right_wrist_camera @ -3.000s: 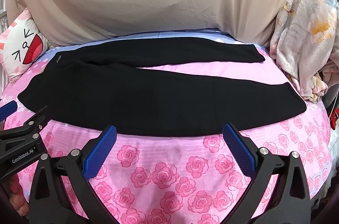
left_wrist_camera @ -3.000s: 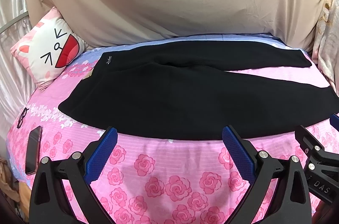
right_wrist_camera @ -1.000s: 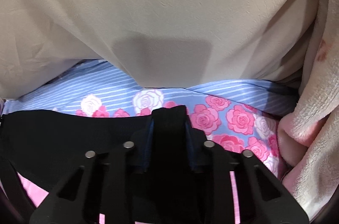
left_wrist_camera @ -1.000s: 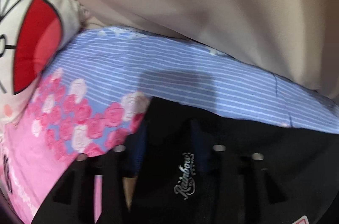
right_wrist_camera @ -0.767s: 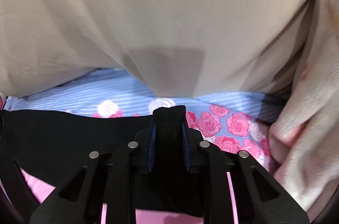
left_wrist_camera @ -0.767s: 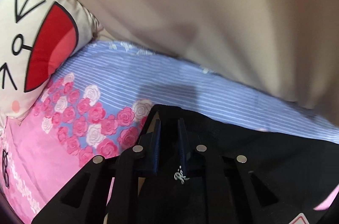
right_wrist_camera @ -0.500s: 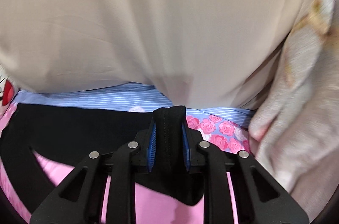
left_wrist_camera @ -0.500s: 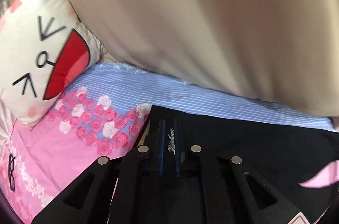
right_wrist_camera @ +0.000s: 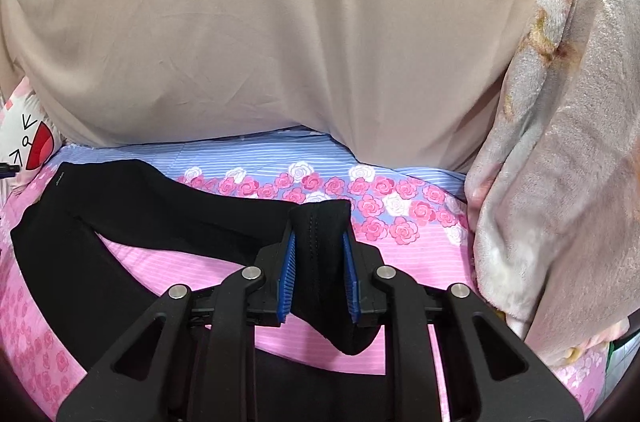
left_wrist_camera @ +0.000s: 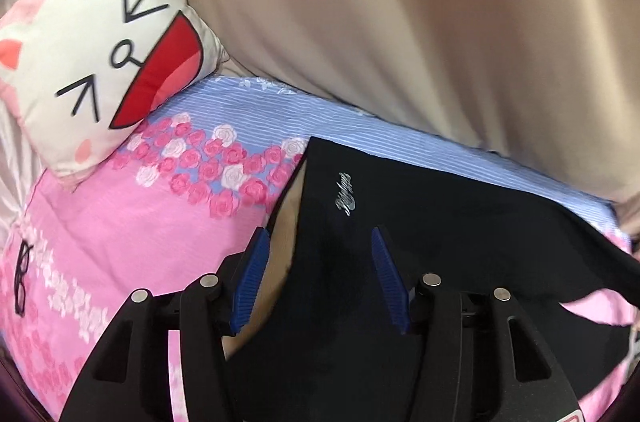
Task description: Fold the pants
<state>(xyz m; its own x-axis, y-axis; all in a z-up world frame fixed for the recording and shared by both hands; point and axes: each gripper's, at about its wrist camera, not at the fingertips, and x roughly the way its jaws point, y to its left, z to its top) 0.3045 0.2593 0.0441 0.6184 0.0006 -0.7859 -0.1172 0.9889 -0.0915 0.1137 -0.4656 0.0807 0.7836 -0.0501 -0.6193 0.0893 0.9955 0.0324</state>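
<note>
The black pants (left_wrist_camera: 440, 222) lie on the pink rose-print bed sheet (left_wrist_camera: 120, 214). In the left wrist view my left gripper (left_wrist_camera: 318, 254) is open, its blue pads either side of the waistband corner with the silver logo (left_wrist_camera: 347, 194); the fabric lies loose between them. In the right wrist view my right gripper (right_wrist_camera: 318, 262) is shut on the hem end of one black pant leg (right_wrist_camera: 320, 222), lifted a little above the sheet. The rest of the pants (right_wrist_camera: 120, 206) trails to the left.
A cat-face pillow (left_wrist_camera: 100, 54) lies at the far left. A beige cloth (right_wrist_camera: 280, 22) hangs behind the bed. A floral fleece blanket (right_wrist_camera: 560, 142) is piled at the right. Black glasses (left_wrist_camera: 22, 278) lie on the sheet at the left edge.
My left gripper has opened and let go of the waistband corner it held half a second ago. My right gripper stays shut on the leg hem and has drawn back toward me.
</note>
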